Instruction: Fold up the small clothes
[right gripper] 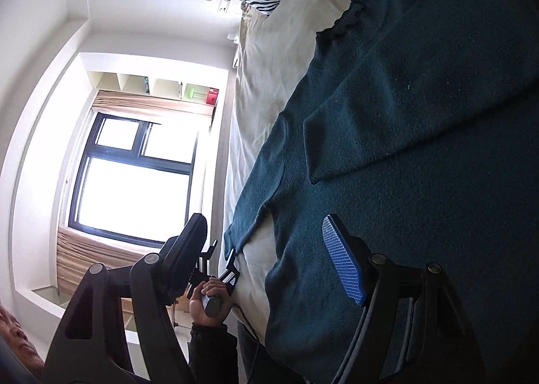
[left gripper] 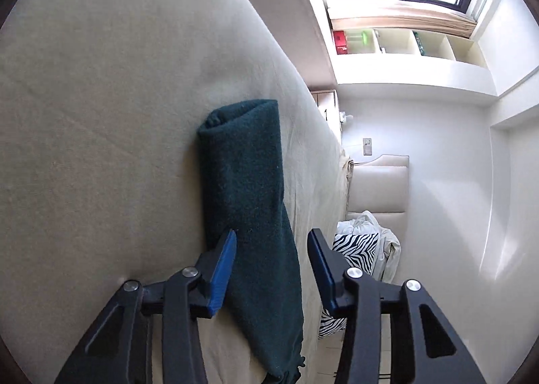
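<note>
On the bed (left gripper: 101,114), a dark green sweater (right gripper: 421,148) is lying flat, one sleeve folded over, its far side running out of view. Both hand-held grippers, left (left gripper: 271,239) and right (right gripper: 266,218), are hovering released, grasping nothing.

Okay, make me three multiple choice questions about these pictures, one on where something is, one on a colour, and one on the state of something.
1. Where does the sweater lie?
A. on the bed
B. on the floor
C. on the window sill

2. What colour are the pads of the grippers?
A. red
B. blue
C. yellow

3. How does the left gripper stand?
A. shut on the pillow
B. shut with nothing in it
C. open, with the sleeve between its fingers

Answers: 1 A, the dark green knit is spread on the cream sheet. 2 B, the pads show blue in both views. 3 C, a clear gap parts the fingers and neither pad presses the cloth.
</note>
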`<state>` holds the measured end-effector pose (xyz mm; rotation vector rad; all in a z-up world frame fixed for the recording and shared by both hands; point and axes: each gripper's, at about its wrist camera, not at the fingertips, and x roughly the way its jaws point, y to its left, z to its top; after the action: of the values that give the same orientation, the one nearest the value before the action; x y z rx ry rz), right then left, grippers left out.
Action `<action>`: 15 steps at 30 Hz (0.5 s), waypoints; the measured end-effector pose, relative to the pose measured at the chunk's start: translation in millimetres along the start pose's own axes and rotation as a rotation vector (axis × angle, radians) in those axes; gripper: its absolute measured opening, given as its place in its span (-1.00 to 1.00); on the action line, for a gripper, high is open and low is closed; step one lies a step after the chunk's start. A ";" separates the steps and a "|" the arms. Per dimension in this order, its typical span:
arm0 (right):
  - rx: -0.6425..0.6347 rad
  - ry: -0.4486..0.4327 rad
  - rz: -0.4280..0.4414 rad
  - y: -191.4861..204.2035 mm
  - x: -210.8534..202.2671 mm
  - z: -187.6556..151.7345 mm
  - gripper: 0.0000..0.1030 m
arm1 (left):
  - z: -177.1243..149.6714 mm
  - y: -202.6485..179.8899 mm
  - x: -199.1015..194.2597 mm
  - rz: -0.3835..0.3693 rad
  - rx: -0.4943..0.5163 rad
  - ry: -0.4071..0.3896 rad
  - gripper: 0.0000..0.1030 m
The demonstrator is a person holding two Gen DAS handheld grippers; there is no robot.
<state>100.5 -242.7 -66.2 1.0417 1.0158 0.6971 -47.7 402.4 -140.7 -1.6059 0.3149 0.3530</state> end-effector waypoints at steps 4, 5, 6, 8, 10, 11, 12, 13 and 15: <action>-0.005 -0.008 0.007 4.9 -5.8 -3.2 0.39 | -4.5 -9.3 -17.4 0.022 0.064 -0.064 0.34; -0.006 -0.008 0.005 5.2 -6.0 -3.3 0.39 | -3.3 -8.4 -13.8 0.032 0.075 -0.065 0.34; -0.008 -0.008 0.001 5.2 -5.8 -3.4 0.39 | -0.8 -4.3 -9.6 0.042 0.059 -0.063 0.34; -0.004 -0.009 -0.006 3.5 -6.6 -3.9 0.39 | 5.6 3.2 -6.3 0.038 0.017 -0.073 0.31; -0.008 -0.007 0.000 4.2 -6.4 -5.7 0.39 | 9.2 -0.1 -0.2 0.046 0.033 -0.079 0.24; -0.012 -0.005 -0.003 4.8 -6.0 -6.4 0.39 | 12.3 -2.0 4.0 0.051 0.040 -0.078 0.21; -0.015 -0.003 -0.006 5.0 -5.3 -6.8 0.39 | 15.3 -4.9 10.6 0.056 0.038 -0.077 0.11; -0.016 -0.003 -0.009 4.6 -3.1 -6.3 0.39 | 18.1 -4.9 14.3 0.057 0.033 -0.074 0.00; -0.013 -0.004 -0.008 3.5 -3.2 -6.8 0.39 | 22.9 -0.9 17.6 0.066 0.029 -0.068 -0.26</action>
<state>93.0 -241.7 -62.9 1.0270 1.0100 0.6937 -32.2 425.5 -148.4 -1.5538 0.3204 0.4503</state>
